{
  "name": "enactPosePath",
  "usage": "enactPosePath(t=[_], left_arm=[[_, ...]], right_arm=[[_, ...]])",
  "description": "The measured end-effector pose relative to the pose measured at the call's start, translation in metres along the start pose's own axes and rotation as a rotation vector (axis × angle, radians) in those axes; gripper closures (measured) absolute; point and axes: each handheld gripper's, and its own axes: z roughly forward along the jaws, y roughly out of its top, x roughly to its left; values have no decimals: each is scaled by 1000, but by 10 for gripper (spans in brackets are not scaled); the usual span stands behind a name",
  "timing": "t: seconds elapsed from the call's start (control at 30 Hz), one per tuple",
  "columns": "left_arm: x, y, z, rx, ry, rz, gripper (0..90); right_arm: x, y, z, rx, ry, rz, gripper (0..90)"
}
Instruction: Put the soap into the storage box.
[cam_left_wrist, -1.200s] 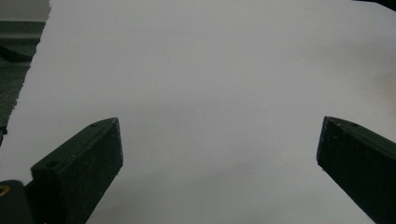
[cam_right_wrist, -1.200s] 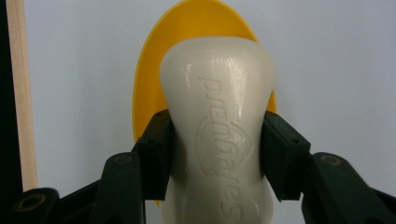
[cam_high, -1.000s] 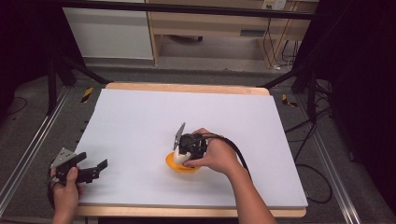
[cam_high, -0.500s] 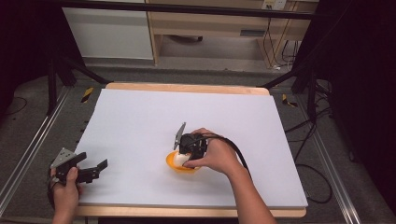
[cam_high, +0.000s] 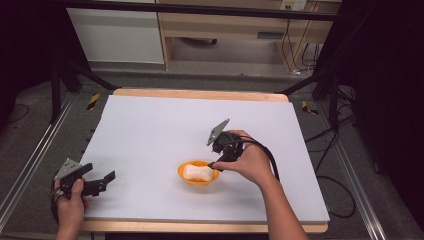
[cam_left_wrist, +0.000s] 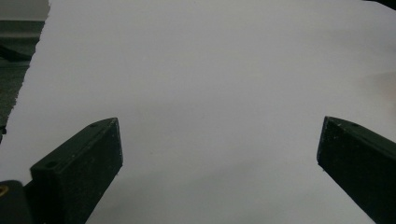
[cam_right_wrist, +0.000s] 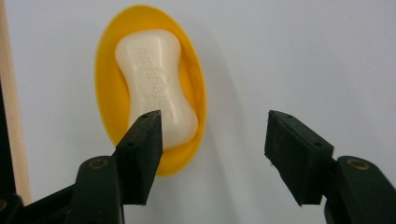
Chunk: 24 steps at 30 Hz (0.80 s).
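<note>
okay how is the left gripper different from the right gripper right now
The left gripper sits near the table's front left corner over bare surface; the right gripper hangs mid-table beside the orange dish holding soap. Both are open and empty.

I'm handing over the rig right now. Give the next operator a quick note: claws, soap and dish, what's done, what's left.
Right claw: open, empty, just beside the orange dish, one jaw over its rim.
Left claw: open, empty, near the table's front left corner.
White soap bar lies in the dish, mid-table toward the front.
Done: soap sits in the dish, released.
Left: probably just pull the right claw clear.
</note>
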Motion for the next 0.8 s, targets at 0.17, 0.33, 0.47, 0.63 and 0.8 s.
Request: enactPosePath(t=[0.17,0.33,0.47,0.63,0.8], left_arm=[[0,0,0,-1,1,0,0],[0,0,0,0,2,3,0],[-1,0,0,0,3,4,0],[0,0,0,1,3,3,0],[-1,0,0,2,3,5,0]], right_arm=[[-6,-18,-7,-21,-23,57,444],[-12,-31,-12,-61,-41,103,440],[-13,-45,-15,-63,-76,111,456],[-13,-57,-18,-80,-124,132,492],[-17,-73,-19,-72,-143,186,460]])
